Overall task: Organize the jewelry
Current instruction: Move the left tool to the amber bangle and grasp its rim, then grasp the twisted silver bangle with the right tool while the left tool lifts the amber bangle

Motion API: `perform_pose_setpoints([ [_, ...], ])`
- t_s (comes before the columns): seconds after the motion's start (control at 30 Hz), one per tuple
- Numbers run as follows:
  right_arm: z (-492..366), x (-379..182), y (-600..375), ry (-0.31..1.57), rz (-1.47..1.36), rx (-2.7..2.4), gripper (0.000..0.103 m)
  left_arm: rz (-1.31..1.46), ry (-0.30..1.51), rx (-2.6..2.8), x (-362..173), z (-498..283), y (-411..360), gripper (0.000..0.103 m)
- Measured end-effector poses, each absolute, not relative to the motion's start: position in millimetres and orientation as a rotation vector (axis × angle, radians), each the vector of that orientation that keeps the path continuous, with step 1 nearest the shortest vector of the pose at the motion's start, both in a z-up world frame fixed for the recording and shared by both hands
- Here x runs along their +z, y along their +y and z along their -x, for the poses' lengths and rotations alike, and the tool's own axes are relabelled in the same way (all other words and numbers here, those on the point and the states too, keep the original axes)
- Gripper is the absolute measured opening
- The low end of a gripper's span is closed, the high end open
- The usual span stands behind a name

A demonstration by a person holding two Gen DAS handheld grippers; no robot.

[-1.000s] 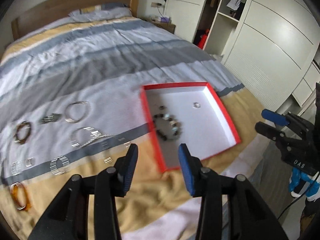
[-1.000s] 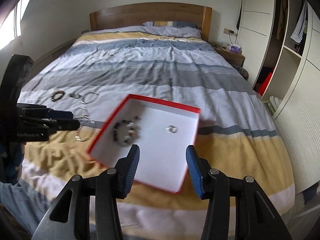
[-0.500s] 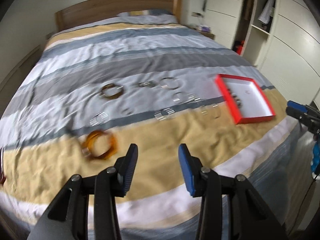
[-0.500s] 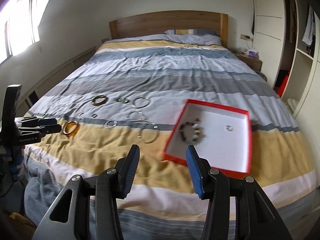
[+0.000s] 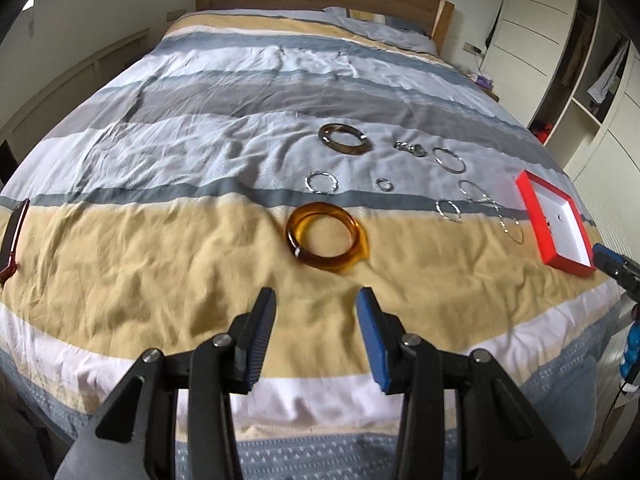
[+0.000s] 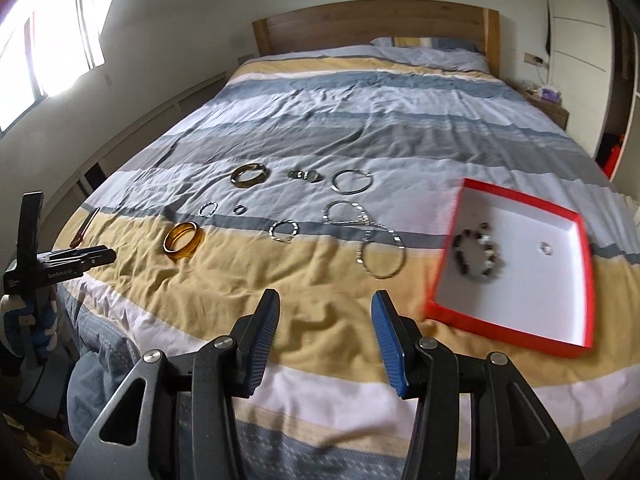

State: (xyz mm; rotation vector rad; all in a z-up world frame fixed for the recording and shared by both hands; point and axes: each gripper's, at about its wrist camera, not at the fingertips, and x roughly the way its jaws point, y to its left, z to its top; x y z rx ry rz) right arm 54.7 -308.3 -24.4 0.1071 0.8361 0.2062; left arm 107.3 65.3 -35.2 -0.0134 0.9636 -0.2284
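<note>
Two open grippers have been swung away from the red box [image 6: 516, 204] toward loose bangles on a striped bed [image 5: 160, 264].

Nothing is held by the left gripper [image 5: 316, 340] or right gripper [image 6: 324, 340]. An amber bangle [image 5: 326, 236], glossy, translucent and thick, is now framed at centre, likely next to be collected; a beaded bracelet [image 6: 476, 256] is already boxed at right.

Two hand-held tongs, both tilted downward. The left tongs [image 5: 316, 312] have black arms and blue-padded tips set apart with nothing between them. The right tongs [image 6: 325, 316] look the same, tips parted and empty. In the right view, the left tongs show at the far left edge, well apart from the right.
</note>
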Motion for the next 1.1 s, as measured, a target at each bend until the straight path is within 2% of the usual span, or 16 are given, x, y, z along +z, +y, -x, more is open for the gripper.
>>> perform_pose_setpoints([
  [0.6,-183.3,-99.7,-229.6,0.963,-0.082,0.323,0.047,0.004,1.043,-0.226,-100.2,-215.4,57.6,0.04],
  [0.87,-224.5,-131.1,-207.5,0.998,-0.073,0.289,0.047,-0.013,1.07,-0.235,-126.3,-220.4,59.0,0.04],
  [0.97,-229.2,-138.4,-205.1,1.0,-0.084,0.264,0.047,-0.037,1.07,-0.239,-126.5,-220.3,54.3,0.039],
  [1.1,-234.1,-138.9,-204.9,0.985,-0.108,0.246,0.047,-0.067,1.069,-0.247,-127.0,-219.3,46.7,0.027],
])
